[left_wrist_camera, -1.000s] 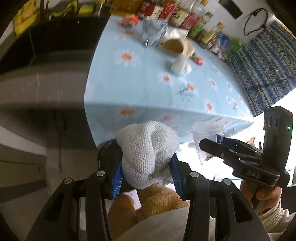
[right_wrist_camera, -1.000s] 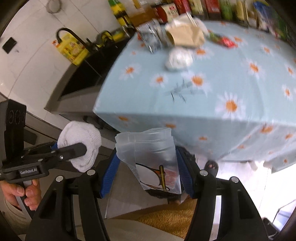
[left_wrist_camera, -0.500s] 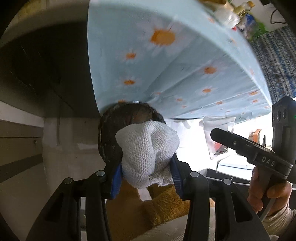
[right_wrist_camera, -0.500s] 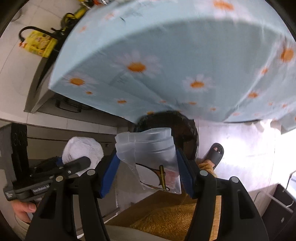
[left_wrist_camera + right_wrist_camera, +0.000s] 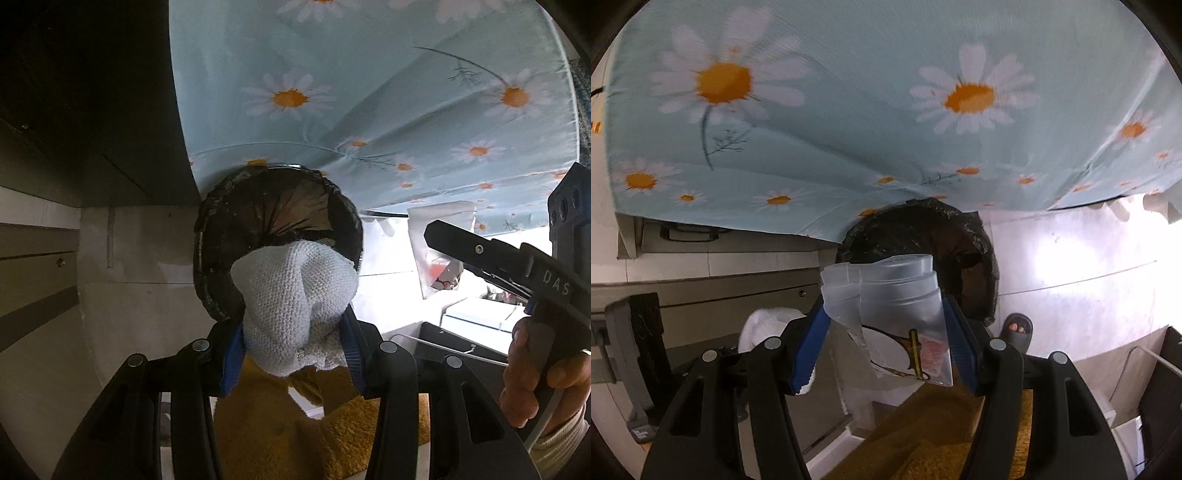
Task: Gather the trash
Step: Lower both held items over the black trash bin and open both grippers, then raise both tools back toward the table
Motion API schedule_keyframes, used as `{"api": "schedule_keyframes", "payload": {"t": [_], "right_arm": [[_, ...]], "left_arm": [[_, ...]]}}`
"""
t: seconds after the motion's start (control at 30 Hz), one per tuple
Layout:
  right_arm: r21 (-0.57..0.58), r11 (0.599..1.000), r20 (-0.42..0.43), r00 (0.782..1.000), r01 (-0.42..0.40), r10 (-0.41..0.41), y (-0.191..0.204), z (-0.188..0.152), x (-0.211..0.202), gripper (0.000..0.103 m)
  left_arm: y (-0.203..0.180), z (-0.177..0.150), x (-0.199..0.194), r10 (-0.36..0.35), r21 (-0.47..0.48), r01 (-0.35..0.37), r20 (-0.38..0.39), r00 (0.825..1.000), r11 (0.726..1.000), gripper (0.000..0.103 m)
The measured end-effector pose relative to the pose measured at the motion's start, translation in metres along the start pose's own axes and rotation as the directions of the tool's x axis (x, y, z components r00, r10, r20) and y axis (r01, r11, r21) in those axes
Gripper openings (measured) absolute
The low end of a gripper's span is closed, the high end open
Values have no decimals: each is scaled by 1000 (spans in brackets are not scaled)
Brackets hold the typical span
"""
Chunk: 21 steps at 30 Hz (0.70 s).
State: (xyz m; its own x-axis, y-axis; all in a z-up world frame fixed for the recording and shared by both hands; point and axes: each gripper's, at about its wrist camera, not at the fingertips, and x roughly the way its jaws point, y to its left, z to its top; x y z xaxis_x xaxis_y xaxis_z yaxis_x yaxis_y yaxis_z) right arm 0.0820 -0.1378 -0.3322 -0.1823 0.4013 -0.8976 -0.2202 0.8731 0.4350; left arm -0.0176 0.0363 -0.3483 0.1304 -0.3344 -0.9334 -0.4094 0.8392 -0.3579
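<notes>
Left gripper (image 5: 291, 343): jaws have just been opening slightly, pads still against the white knitted cloth (image 5: 295, 295) between them, above the black-lined bin (image 5: 266, 206). Right gripper (image 5: 882, 339): clamped on the clear plastic pouch (image 5: 894, 306) (printed label showing), near the same bin.

1. We see a crumpled white knitted cloth wad (image 5: 295, 302) — bunched between the blue pads, hanging just over the bin's rim.
2. We see a clear plastic bag (image 5: 897, 314) with a printed picture low down — mouth upward, creased.
3. The black-lined trash bin (image 5: 273, 229) stands open, partly under the daisy cloth's edge.
</notes>
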Motion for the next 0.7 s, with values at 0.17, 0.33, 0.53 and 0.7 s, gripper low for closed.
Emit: {"api": "schedule_keyframes", "payload": {"t": [0.17, 0.33, 0.53, 0.7], "right_arm": [[16, 1000, 12, 1000, -23, 23, 1, -1, -1, 72], [35, 999, 32, 999, -32, 31, 1, -1, -14, 78], [35, 999, 63, 998, -33, 31, 2, -2, -33, 78], [9, 1000, 89, 996, -24, 23, 6, -9, -51, 78]], "left_arm": [[12, 7, -5, 16, -73, -14, 32, 999, 997, 62], [9, 11, -8, 0, -64, 1, 23, 1000, 998, 62], [-1, 9, -23, -4, -42, 6, 50, 999, 999, 62], [-8, 4, -42, -5, -22, 7, 80, 997, 1000, 62]]}}
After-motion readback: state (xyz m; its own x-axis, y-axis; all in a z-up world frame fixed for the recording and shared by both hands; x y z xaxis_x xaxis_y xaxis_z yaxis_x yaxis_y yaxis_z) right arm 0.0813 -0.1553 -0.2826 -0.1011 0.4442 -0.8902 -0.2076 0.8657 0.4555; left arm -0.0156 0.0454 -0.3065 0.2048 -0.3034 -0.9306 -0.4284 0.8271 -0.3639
